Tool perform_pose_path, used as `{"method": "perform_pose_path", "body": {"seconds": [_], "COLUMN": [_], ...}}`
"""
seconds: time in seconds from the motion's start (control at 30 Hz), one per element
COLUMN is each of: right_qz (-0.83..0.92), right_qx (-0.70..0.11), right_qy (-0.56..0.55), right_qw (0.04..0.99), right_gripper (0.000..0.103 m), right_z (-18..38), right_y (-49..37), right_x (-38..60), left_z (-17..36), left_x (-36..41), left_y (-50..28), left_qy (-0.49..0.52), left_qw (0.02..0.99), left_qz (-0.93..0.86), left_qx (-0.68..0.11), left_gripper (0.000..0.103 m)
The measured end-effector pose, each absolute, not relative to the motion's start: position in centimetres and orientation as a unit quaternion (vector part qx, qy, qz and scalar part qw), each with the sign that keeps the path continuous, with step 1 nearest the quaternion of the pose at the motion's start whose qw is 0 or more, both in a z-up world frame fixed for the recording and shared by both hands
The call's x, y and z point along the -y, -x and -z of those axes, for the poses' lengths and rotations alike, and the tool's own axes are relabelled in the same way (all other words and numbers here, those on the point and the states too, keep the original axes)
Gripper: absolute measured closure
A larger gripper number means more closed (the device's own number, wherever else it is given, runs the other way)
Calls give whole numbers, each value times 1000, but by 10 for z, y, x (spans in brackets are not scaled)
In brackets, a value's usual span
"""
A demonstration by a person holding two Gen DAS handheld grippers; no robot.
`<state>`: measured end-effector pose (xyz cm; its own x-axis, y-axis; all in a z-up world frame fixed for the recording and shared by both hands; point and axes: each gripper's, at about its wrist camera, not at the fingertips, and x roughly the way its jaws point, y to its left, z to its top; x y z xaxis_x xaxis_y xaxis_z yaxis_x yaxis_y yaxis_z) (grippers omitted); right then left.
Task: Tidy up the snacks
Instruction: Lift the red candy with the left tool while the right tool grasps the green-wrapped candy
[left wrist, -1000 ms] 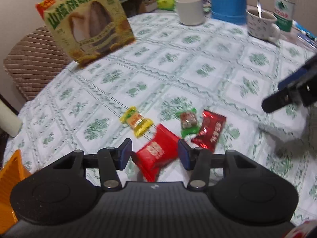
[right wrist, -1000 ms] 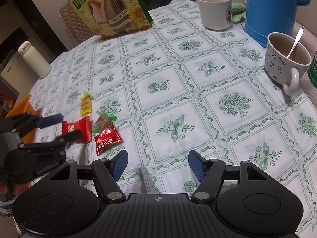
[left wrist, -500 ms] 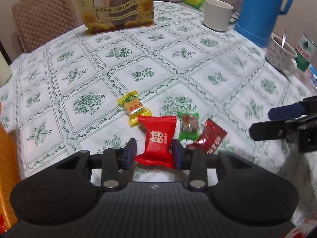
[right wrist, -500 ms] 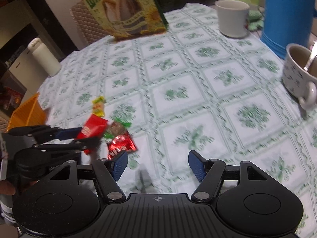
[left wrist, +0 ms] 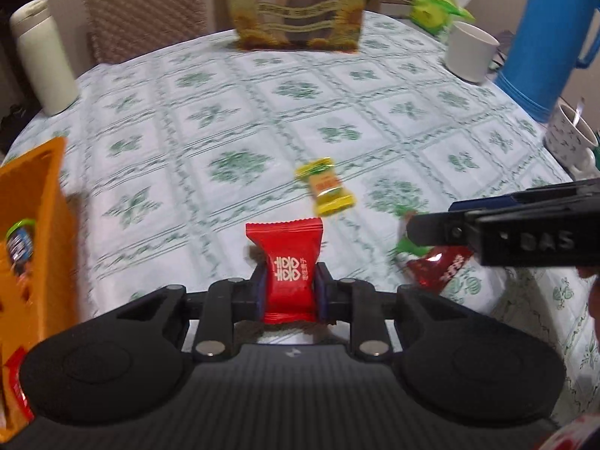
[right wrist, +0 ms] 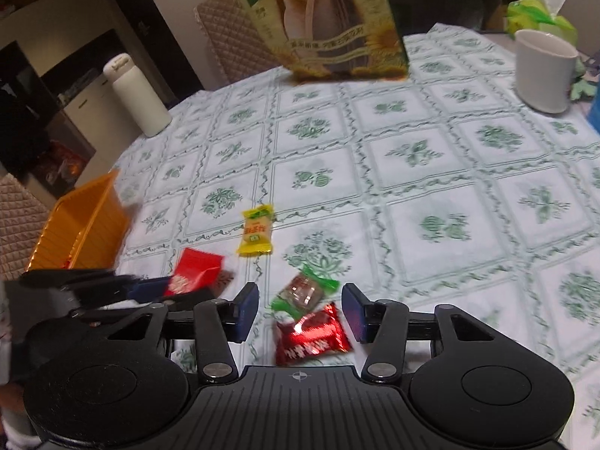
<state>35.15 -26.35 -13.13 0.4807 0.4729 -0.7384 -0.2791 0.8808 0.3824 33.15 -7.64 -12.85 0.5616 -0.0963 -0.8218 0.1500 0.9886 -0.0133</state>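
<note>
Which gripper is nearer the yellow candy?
Left. The left gripper, closing on the red candy, sits just short of the yellow candy; the closing right gripper straddles the dark red candy.

Ahead of the right gripper [right wrist: 300, 313], whose jaws are closing, the green-wrapped candy [right wrist: 303, 292] and dark red candy [right wrist: 311, 333] lie between the pads. Beyond them the tablecloth [right wrist: 431, 172] runs bare to the seed box [right wrist: 322, 18]. To the left, the left gripper [right wrist: 150, 288] and orange basket [right wrist: 90, 221] crowd the way.
</note>
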Motion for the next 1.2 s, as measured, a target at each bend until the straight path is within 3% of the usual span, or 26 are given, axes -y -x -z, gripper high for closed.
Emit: {"method": "perform_pose_path", "body": {"seconds": [0.23, 0.37, 0.47, 0.63, 1.2], "right_qz": [-207, -200, -212, -214, -257], "right_qx": [-481, -472, -460, -442, -417], "right_qy": [-84, -60, -13, 39, -14], "right_qw": [848, 856, 862, 870, 872], "right_gripper": [67, 68, 79, 80, 81], "right_z": [143, 143, 143, 145, 107], "right_y": [-366, -366, -362, -353, -332], "right_x": [244, 234, 222, 207, 212], "left_z": [122, 119, 118, 115, 87], "left_x": [56, 51, 48, 45, 44], "left_y": [-320, -314, -310, -304, -276], "left_qy": [-13, -9, -9, -7, 3], "left_qw": [886, 887, 888, 889, 904], "left_qz": [42, 35, 33, 31, 28], "left_qx": [-461, -460, -458, -456, -427], "left_gripper": [81, 80, 80, 81, 80]}}
